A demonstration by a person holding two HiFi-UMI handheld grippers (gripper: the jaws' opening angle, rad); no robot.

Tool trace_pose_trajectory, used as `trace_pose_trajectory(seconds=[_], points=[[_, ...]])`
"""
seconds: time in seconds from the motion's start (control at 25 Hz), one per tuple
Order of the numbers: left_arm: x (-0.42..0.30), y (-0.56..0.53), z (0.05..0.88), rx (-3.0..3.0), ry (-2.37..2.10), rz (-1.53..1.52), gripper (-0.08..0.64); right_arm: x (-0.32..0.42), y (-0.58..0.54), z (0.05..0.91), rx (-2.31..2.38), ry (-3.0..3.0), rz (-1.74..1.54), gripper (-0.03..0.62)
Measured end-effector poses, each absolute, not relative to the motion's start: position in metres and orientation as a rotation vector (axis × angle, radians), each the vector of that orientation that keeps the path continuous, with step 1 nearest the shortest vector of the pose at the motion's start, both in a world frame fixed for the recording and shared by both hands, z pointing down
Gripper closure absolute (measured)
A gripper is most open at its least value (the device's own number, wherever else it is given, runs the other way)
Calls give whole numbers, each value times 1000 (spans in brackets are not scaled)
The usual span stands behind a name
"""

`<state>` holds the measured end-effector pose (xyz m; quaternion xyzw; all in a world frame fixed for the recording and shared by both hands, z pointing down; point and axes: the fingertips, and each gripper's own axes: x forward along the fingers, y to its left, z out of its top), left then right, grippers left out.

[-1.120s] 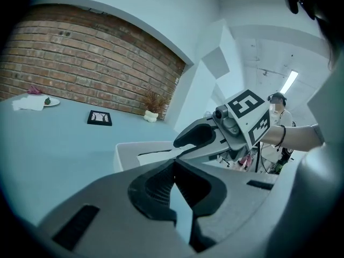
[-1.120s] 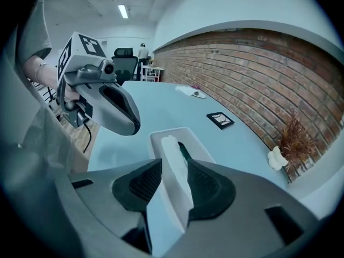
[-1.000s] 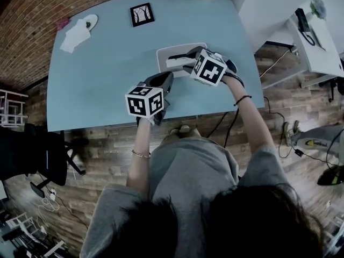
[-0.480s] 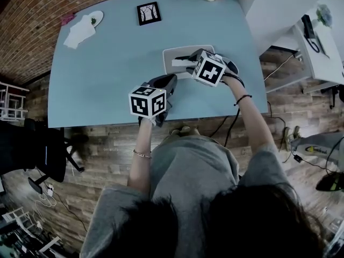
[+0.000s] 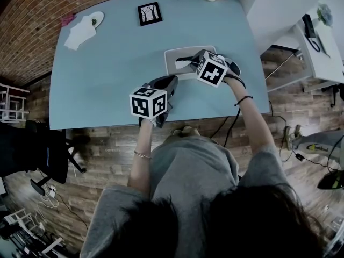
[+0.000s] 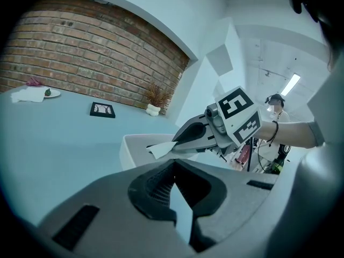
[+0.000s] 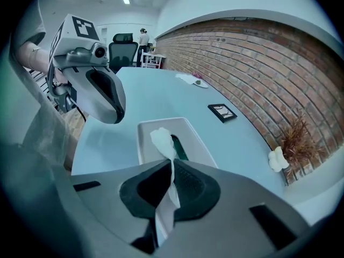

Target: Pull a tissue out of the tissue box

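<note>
- As the right gripper (image 7: 172,163) is closing its jaws, the tissue (image 7: 161,138) is pinched between them, rising from the tissue box (image 7: 196,144) just ahead of the tips.
- Left gripper (image 6: 173,165) hangs near the box, jaws together, empty.

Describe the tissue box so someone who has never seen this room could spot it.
Start at the pale blue table beside the brick wall. Near the table's front edge, towards the person's right, lies a light grey tissue box. Unlike the black picture frame and the plate further back, it has a white tissue rising from its top slot.
</note>
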<state>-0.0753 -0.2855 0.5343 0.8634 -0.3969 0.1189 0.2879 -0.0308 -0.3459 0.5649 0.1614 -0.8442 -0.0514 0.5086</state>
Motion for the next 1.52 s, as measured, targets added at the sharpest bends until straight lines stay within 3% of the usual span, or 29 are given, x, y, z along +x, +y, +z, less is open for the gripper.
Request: trace_pose_trajectory(seconds=[1.52], points=[[-67,-282,507,2385,-1026,299,557,-23,-342,514,479,-2085,-154,589]])
